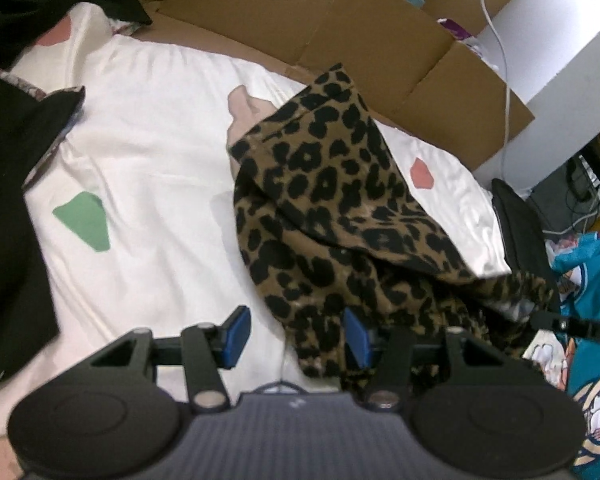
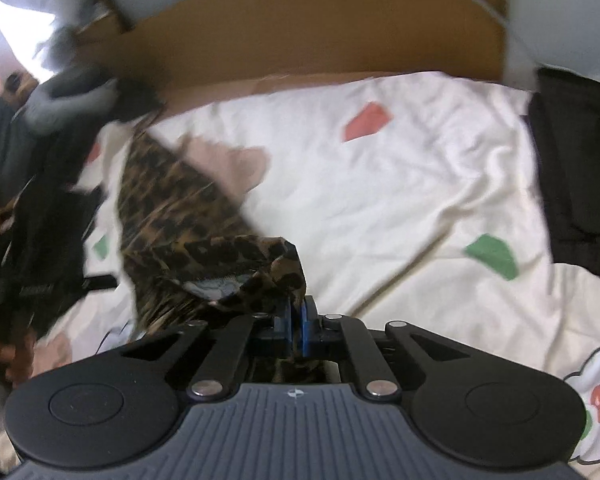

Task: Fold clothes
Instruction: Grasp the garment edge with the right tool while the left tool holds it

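Leopard-print garment [image 1: 332, 216] bunched on white sheet [image 1: 152, 152], left gripper [image 1: 296, 338] spread wide beside it, right gripper [image 2: 296, 320] pinching its edge

Leopard-print garment [image 1: 332, 216] lies bunched on white sheet [image 1: 152, 152] (left tool [image 1: 296, 336] spread wide).

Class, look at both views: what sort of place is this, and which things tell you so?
Probably a bedroom or spare room at home: a white sheet with coloured shapes covers a bed-like surface, flattened cardboard lies behind it, and clothes such as a leopard-print garment lie around.
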A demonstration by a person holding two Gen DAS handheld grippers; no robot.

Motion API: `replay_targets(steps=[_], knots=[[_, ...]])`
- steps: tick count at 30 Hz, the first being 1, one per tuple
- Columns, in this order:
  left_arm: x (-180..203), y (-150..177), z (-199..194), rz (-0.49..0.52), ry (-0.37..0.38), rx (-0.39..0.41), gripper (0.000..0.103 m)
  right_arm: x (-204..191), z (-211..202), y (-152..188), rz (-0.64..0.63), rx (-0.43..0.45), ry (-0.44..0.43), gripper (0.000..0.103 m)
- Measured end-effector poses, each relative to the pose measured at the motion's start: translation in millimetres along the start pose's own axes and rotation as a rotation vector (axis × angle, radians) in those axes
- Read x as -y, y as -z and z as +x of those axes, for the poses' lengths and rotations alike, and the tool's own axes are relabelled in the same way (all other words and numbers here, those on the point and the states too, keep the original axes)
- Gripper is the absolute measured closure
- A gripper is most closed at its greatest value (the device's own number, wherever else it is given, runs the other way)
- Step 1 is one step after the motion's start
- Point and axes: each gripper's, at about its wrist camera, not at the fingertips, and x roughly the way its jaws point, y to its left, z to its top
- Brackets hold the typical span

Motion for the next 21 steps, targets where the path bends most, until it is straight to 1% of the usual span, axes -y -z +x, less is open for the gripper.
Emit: replay_targets(steps=[5,8,12,16,21], knots=[[-1,-5,10,-0.009,0.009,-0.005,0.049,32,6,-9,0.069,0.016,0.086,0.100],[-1,-7,15,-0.017,0.017,-0.005,0.048,46,13,-7,0.094,0.016,0.140,0.100],[-2,-10,23,-0.035,0.026,-0.014,0.047,63,25,-5,0.130,0.004,0.191,0.100],[-3,-13,28,-0.071,0.076,-0.011,0.044,74,36,1,0.146,-0.017,0.216,0.100],[7,-21,36,-0.054,0.140,-0.009,0.044,84,43,9,0.158,-0.032,0.228,0.100]])
